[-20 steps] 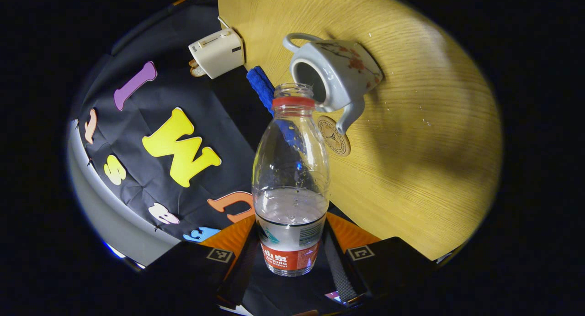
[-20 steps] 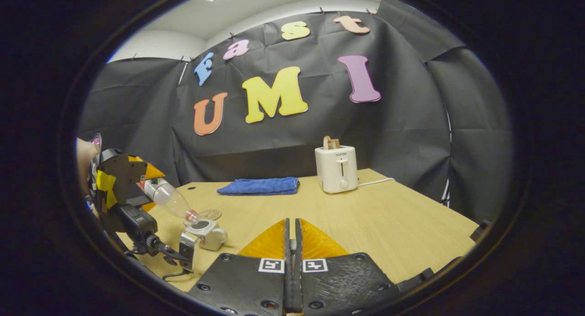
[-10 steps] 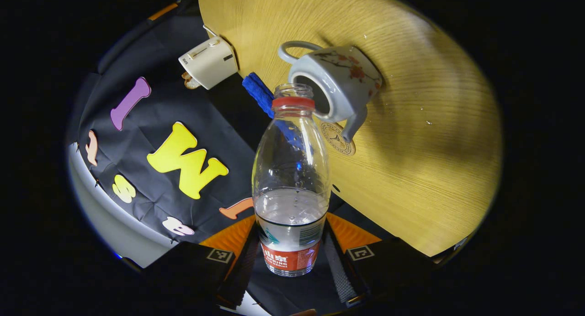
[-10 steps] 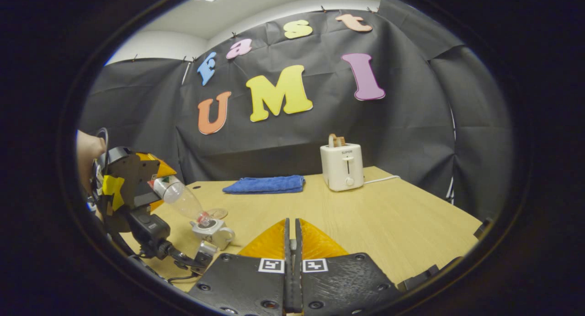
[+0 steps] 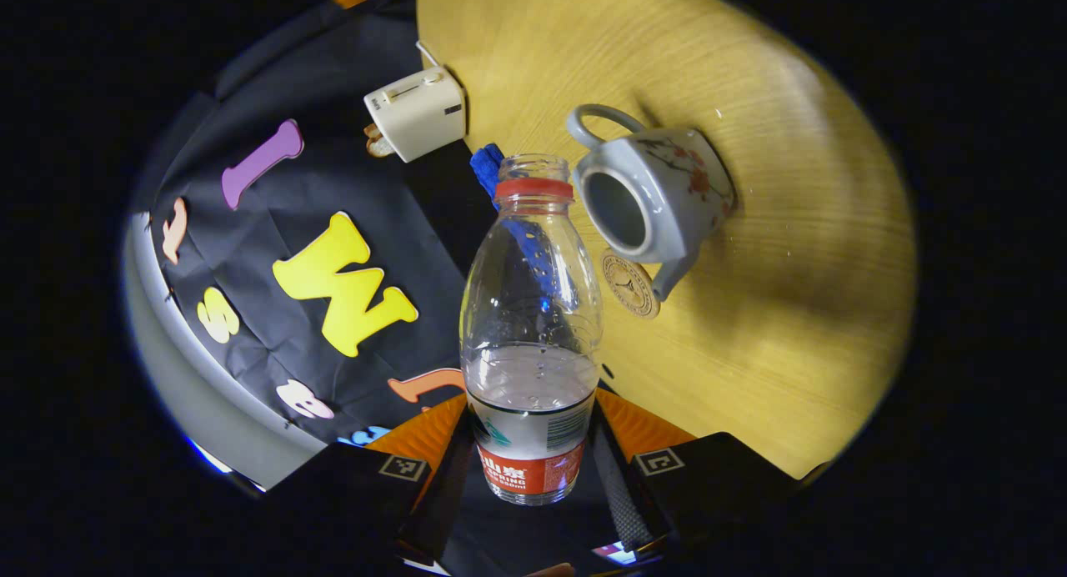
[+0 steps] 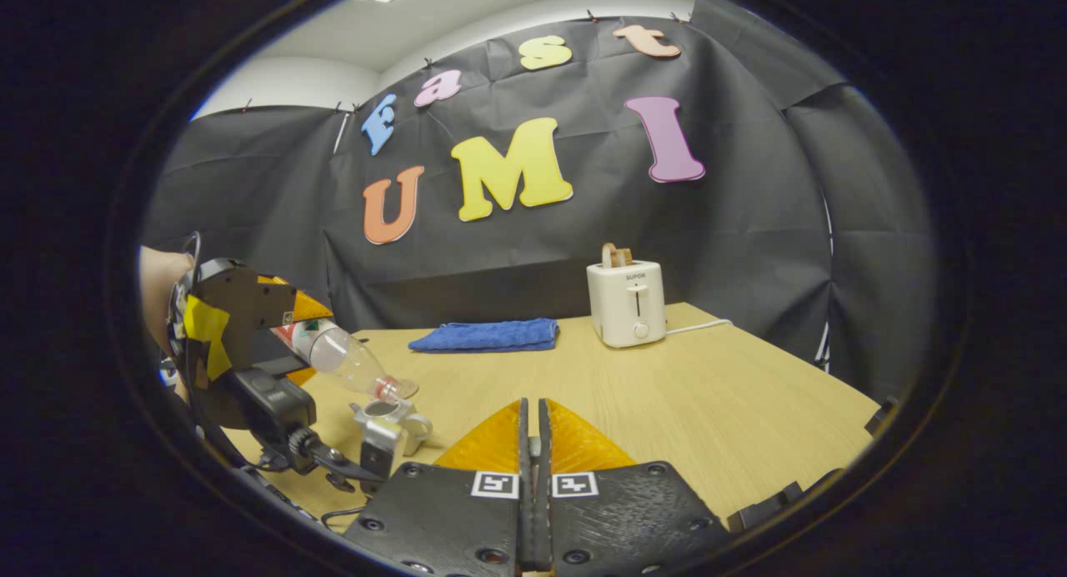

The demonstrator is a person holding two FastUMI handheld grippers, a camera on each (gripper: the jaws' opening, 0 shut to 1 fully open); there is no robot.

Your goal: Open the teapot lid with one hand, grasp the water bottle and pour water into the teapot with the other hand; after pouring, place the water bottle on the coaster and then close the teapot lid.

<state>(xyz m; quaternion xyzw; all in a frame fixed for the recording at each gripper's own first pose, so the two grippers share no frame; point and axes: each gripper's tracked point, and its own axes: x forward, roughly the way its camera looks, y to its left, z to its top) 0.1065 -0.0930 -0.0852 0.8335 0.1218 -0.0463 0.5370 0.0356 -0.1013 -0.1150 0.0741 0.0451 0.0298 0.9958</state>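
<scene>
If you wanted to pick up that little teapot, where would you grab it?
By the loop handle of the teapot, probably, coming from the side opposite the spout. The loop sticks out clear of the round body, so one finger could pass through it, and that side is free of the coaster and the water bottle.
</scene>
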